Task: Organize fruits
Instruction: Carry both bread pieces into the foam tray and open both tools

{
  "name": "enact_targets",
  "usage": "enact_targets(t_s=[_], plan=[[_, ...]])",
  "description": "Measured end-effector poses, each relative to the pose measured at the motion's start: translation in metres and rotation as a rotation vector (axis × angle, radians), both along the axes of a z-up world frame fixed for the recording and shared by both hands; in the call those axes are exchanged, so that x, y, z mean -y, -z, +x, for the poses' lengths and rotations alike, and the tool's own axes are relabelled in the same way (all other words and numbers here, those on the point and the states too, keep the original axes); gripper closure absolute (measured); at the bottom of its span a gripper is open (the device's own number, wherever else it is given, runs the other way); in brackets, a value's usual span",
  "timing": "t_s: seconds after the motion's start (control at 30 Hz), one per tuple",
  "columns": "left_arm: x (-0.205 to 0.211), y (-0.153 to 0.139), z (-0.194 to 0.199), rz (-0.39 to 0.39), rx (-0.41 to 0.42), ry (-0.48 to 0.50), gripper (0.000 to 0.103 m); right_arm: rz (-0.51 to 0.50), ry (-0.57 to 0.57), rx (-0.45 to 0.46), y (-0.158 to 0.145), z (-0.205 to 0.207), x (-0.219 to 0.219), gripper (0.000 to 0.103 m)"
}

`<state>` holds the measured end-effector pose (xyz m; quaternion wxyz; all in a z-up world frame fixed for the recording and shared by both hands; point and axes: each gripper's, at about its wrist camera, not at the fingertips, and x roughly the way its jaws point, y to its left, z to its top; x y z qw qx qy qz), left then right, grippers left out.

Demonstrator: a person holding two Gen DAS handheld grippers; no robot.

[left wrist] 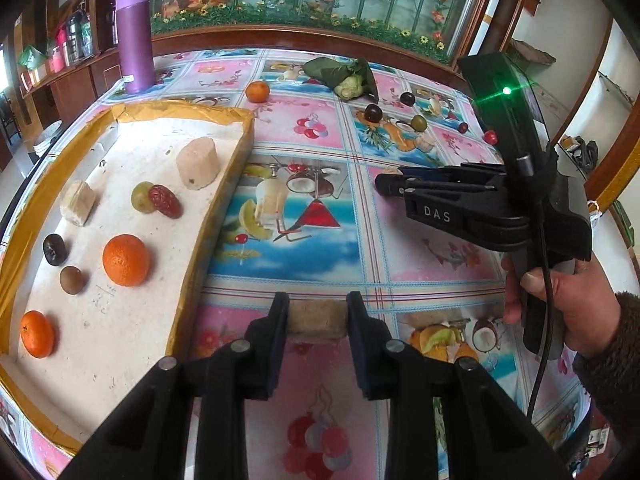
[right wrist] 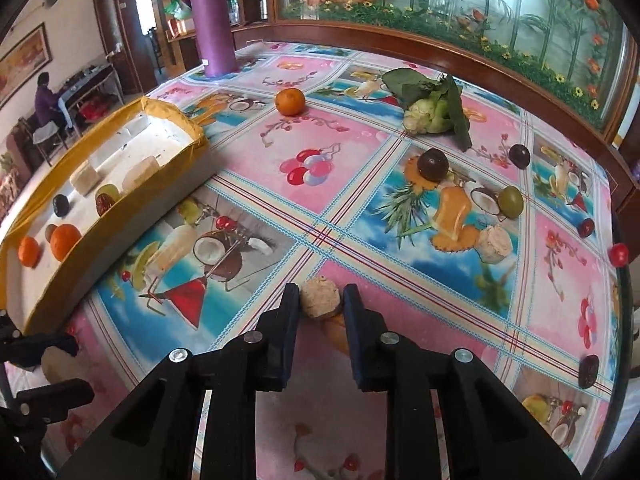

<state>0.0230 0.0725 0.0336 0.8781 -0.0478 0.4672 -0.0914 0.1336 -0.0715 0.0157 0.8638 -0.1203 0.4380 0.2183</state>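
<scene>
My left claw [left wrist: 317,316] and right claw [right wrist: 321,300] each grip a pale fruit chunk, seemingly sugarcane; next, carry both into the tray [left wrist: 216,196].

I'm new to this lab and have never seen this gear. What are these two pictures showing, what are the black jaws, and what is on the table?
No robot here: a person holds a hand gripper in each hand, each with a fisheye camera looking along its jaws. The left camera shows the left gripper shut on a beige chunk, with the right gripper and the person's hand at its right. The right camera shows the right gripper shut on a similar rough beige piece. A yellow-rimmed tray already holds oranges, a red date and other fruit. On the patterned tablecloth lie an orange, a leafy vegetable, dark round fruits and a purple bottle.
</scene>
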Motion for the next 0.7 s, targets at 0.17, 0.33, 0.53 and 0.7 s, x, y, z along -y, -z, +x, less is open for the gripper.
enact_targets(t_s=[0.17,0.33,0.53,0.7], plan=[[-0.002,-0.008,-0.006,-0.018,0.028,0.011,0.071,0.030,0.015,0.003,-0.014,-0.023,0.008,0.081],[-0.012,-0.019,-0.014,-0.039,0.057,0.011,0.071,0.052,0.007,-0.012,-0.024,-0.051,0.002,0.081],[-0.044,-0.032,-0.025,-0.048,0.085,-0.027,0.071,0.081,-0.014,-0.007,-0.038,-0.077,-0.018,0.081],[-0.078,-0.036,-0.034,-0.041,0.095,-0.081,0.071,0.117,-0.050,0.011,-0.052,-0.088,-0.046,0.081]])
